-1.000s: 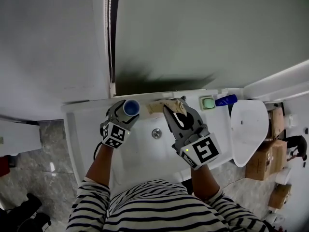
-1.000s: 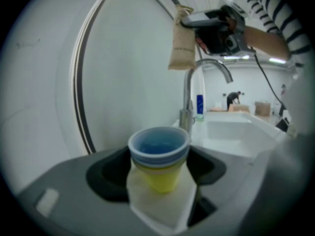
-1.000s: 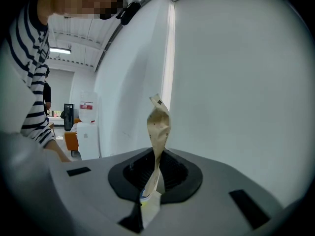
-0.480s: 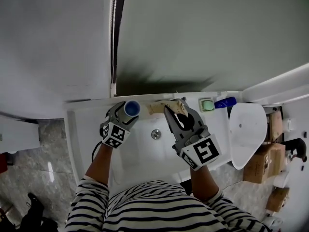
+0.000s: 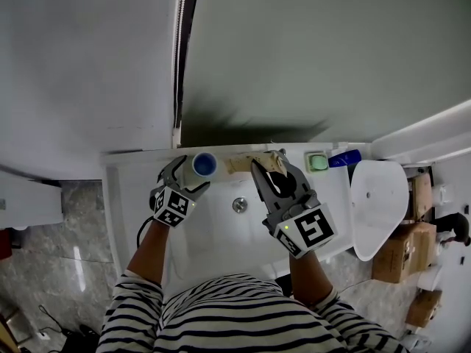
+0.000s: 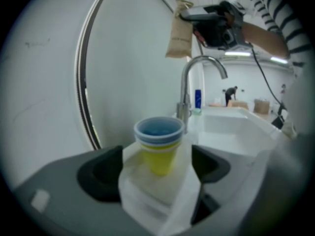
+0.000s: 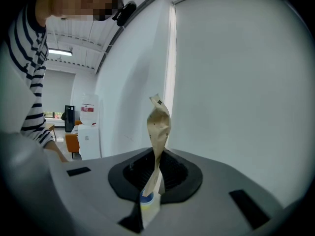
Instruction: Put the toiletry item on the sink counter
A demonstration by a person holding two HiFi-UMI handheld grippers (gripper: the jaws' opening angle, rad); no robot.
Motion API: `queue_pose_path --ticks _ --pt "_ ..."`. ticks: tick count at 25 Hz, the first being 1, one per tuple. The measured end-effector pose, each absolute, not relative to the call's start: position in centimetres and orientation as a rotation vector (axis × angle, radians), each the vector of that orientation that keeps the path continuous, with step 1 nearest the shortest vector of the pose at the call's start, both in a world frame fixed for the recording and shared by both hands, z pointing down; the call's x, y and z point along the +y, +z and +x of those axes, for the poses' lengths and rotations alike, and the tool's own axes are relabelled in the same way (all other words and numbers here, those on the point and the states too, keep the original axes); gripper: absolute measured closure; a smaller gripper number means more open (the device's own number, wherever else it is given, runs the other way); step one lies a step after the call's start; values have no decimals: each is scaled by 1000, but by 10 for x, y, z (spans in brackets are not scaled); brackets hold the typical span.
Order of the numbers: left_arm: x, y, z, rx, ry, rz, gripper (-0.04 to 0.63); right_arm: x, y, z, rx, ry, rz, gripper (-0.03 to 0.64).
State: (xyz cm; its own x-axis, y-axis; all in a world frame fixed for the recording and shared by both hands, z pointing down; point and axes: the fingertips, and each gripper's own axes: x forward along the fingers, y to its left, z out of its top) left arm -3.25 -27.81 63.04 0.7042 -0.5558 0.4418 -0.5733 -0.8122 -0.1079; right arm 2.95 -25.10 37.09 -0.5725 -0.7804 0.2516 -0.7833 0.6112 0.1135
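A yellow cup with a blue rim stands on the white sink counter at the basin's back left corner. My left gripper is around it and its jaws are opening. In the left gripper view the cup stands between the wide jaws with a gap on each side. My right gripper hovers over the basin's back edge, shut on a crumpled tan paper packet. In the right gripper view that packet sticks up twisted from the shut jaws.
The chrome faucet rises behind the cup. The basin with its drain lies below both grippers. A green soap dish and a blue bottle sit at the counter's right. A white toilet lid and cardboard boxes lie further right.
My left gripper's jaws have spread away from the cup, which now stands free on the counter. The right gripper has stayed in place with the packet.
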Motion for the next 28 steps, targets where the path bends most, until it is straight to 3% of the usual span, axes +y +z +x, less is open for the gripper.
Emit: queue_pose_path --ticks 16,22,26,28 --pt "-249 527 -64 -1084 530 2893 194 -247 361 18 -2613 -4 1261 589" --pt "-237 487 -74 -1158 416 2887 457 -251 368 12 -2616 2 1254 589" --pt "-233 472 -77 -1204 370 2872 570 -254 373 9 -2613 6 1254 589" --pt "-231 466 -79 -1219 336 2865 588 -255 378 8 -2609 15 1250 589"
